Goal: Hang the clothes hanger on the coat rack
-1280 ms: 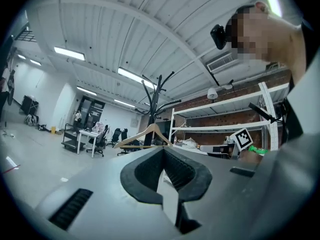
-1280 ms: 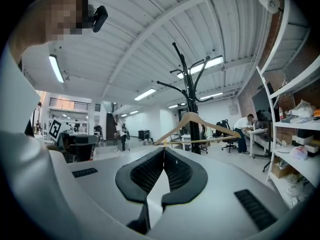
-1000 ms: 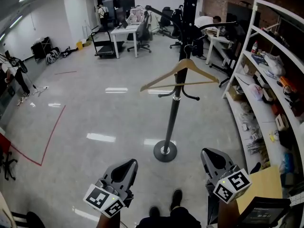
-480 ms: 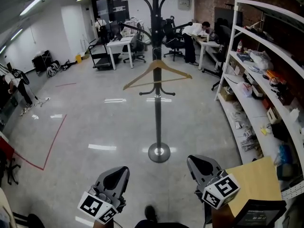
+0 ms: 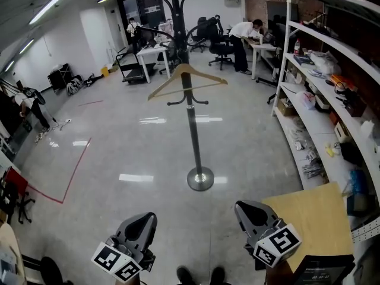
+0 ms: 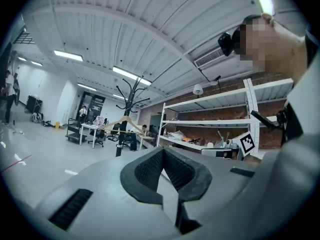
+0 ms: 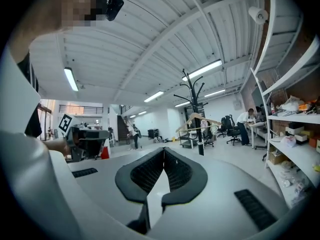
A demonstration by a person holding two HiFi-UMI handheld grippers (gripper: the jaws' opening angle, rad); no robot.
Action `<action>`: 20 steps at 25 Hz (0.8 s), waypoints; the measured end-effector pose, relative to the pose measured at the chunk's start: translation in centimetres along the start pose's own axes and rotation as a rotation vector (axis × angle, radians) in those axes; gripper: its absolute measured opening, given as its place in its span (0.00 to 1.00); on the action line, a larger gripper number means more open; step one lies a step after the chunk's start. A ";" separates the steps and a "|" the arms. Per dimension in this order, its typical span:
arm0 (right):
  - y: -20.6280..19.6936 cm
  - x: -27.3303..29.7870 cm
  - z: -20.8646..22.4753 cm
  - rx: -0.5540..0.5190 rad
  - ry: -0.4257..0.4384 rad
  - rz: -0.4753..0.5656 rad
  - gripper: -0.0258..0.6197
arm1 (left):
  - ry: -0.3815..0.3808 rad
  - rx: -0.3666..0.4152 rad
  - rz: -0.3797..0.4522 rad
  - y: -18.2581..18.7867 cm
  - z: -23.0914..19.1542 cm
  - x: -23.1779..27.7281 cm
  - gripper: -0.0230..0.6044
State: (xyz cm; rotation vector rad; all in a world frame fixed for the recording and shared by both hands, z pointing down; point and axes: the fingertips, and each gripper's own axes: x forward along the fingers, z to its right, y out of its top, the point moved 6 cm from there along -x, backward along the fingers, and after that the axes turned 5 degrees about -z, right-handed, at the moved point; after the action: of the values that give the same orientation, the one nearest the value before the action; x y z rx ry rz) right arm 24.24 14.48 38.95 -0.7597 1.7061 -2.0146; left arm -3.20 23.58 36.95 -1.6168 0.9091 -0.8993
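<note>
A wooden clothes hanger point(image 5: 186, 79) hangs on the black coat rack point(image 5: 191, 129), which stands on a round base in the middle of the floor. The hanger point(image 6: 120, 122) shows small and far off in the left gripper view, and the hanger point(image 7: 198, 121) on the rack point(image 7: 196, 113) likewise in the right gripper view. My left gripper point(image 5: 144, 222) is at the bottom left of the head view, shut and empty. My right gripper point(image 5: 250, 212) is at the bottom right, also shut and empty. Both are well short of the rack.
White shelving point(image 5: 332, 94) with clutter runs along the right wall. A wooden board point(image 5: 314, 230) lies at the lower right beside my right gripper. Desks and office chairs point(image 5: 221, 40) stand at the back, with people there. Red tape point(image 5: 71, 177) marks the floor at left.
Both grippers and the head camera have drawn back from the coat rack, which now looks smaller and farther away. The hanger stays on the rack. Both jaws remain shut.
</note>
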 end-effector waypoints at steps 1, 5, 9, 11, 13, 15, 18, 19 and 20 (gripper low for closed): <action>0.2 -0.4 -0.6 -0.001 -0.001 0.008 0.05 | 0.002 0.001 0.000 -0.2 0.5 -0.7 0.03; 0.5 -1.8 -4.4 0.007 -0.011 0.038 0.05 | -0.002 0.048 -0.016 -1.1 2.1 -4.0 0.03; -0.3 -2.9 -11.6 0.006 -0.040 0.033 0.05 | -0.062 0.000 -0.008 -2.8 2.3 -11.2 0.03; -1.0 -3.8 -15.7 0.018 -0.067 0.037 0.05 | -0.067 -0.021 -0.022 -4.0 1.6 -15.5 0.03; -1.9 -4.5 -18.8 0.024 -0.086 0.026 0.05 | -0.060 -0.014 -0.024 -4.8 1.0 -18.8 0.03; -2.5 -5.1 -20.9 0.015 -0.098 0.004 0.05 | -0.050 -0.034 -0.007 -5.5 0.7 -21.1 0.03; -1.9 -6.4 -24.0 -0.004 -0.099 0.002 0.05 | -0.055 -0.060 -0.001 -6.0 0.7 -23.2 0.03; -1.5 -7.0 -24.8 -0.018 -0.095 0.005 0.05 | -0.062 -0.058 0.002 -6.0 1.1 -23.6 0.03; -1.2 -7.6 -25.4 -0.033 -0.092 0.009 0.05 | -0.068 -0.055 0.007 -5.9 1.7 -24.0 0.03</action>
State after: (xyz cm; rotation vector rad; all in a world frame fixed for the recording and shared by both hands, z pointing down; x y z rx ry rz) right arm 14.26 38.88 36.11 -0.8412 1.6910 -1.9191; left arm -11.41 46.83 39.63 -1.6804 0.8984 -0.8163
